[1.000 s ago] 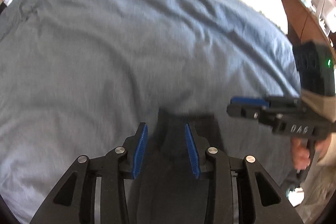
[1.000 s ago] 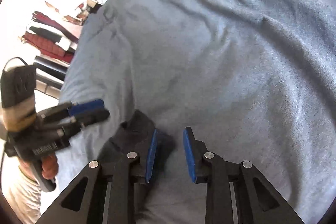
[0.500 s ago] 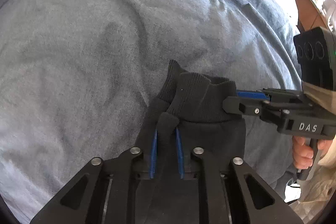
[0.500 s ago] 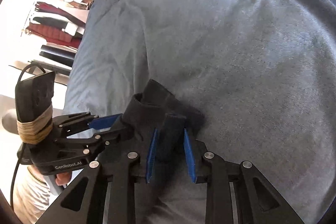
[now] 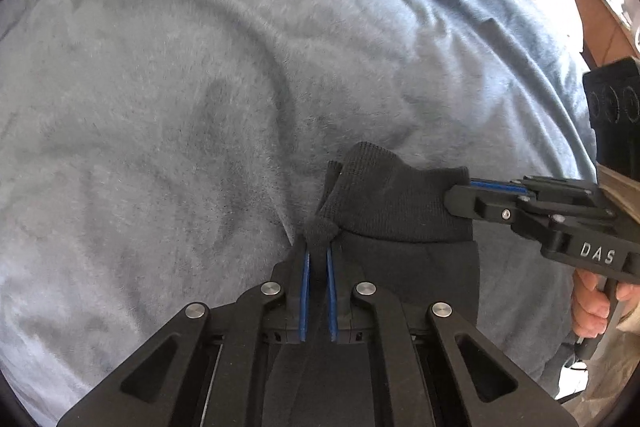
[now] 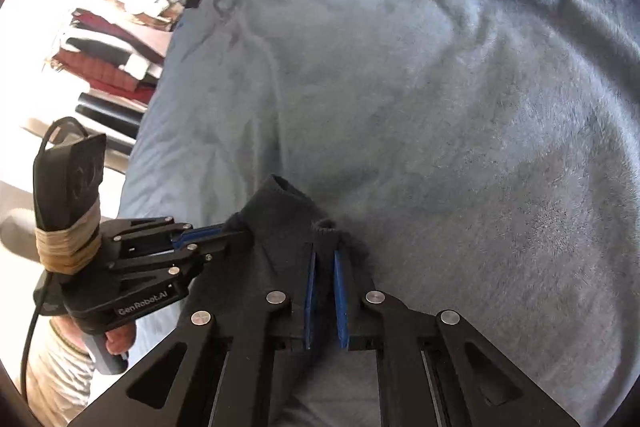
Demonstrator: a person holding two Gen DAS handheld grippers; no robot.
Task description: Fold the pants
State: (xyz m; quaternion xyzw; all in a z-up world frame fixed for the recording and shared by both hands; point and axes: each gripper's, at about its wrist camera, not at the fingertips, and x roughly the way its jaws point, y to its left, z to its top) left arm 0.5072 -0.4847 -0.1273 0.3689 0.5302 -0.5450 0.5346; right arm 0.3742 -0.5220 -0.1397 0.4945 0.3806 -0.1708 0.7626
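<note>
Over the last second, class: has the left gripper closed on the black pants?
Yes. The left gripper, open before, now pinches the black pants; the ribbed cuff now reaches further up the blue blanket.

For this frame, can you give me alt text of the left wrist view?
The left gripper is shut on a pinch of the black pants, while the right gripper clamps the ribbed cuff from the right, over a blue-grey blanket.
</note>
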